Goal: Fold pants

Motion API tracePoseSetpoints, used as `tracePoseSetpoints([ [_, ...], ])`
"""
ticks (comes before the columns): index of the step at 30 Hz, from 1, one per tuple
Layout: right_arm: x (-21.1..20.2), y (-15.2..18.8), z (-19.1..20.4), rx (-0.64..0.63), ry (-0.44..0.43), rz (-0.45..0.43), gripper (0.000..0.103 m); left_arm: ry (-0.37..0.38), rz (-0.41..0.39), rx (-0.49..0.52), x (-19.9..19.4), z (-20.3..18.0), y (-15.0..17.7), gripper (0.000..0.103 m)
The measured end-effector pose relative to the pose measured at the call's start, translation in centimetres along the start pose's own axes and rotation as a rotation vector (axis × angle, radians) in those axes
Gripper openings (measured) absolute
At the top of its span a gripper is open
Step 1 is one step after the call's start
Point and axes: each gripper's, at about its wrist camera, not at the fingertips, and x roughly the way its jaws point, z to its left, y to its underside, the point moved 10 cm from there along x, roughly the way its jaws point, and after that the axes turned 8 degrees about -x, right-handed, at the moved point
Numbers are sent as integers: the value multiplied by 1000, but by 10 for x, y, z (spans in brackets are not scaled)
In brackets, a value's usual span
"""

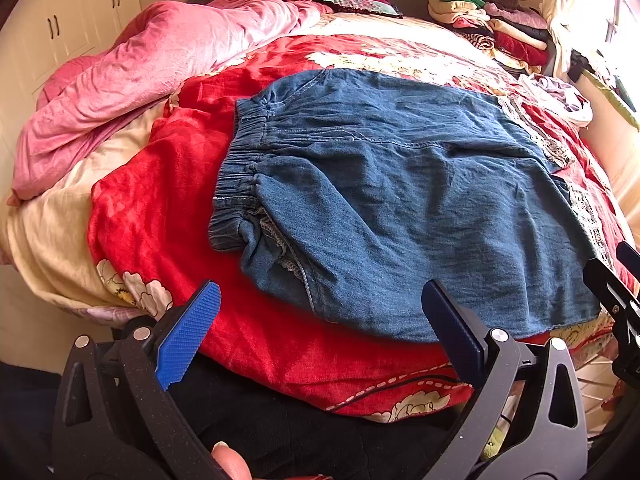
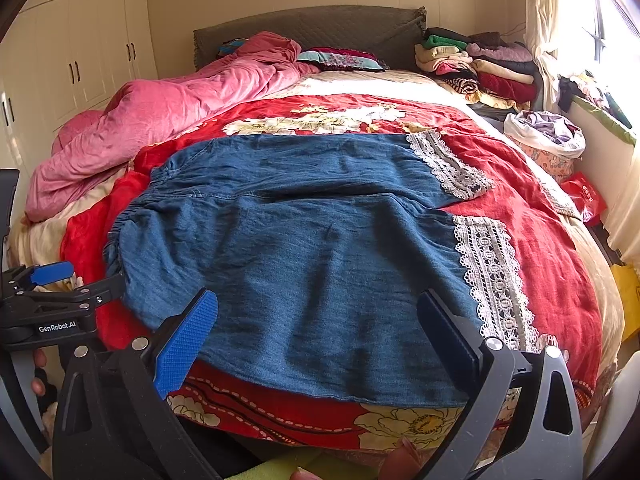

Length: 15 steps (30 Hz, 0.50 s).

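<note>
Holding: both my tongs spread, gripping nothing.
Left tongs [image 1: 320, 328]: just short of the near edge, by the elastic waistband [image 1: 240, 184].
Pants [image 2: 288, 240]: soft, light denim, likely limp; lying flat on the red bedspread [image 2: 552, 248].
Right tongs [image 2: 320, 332]: over the near leg.
Grip: waistband and lace cuffs [image 2: 492, 276].

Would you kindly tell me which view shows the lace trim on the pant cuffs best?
The right wrist view: both lace cuffs lie fully visible and sharp. The left wrist view catches the lace cuffs only as thin, distorted strips at the far edge of the denim pants.
</note>
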Motion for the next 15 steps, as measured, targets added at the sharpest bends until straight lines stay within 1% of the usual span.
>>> tracePoseSetpoints([
  [15, 0, 2, 0, 0, 2, 0, 99, -1, -1, 1, 0, -1, 0, 94],
])
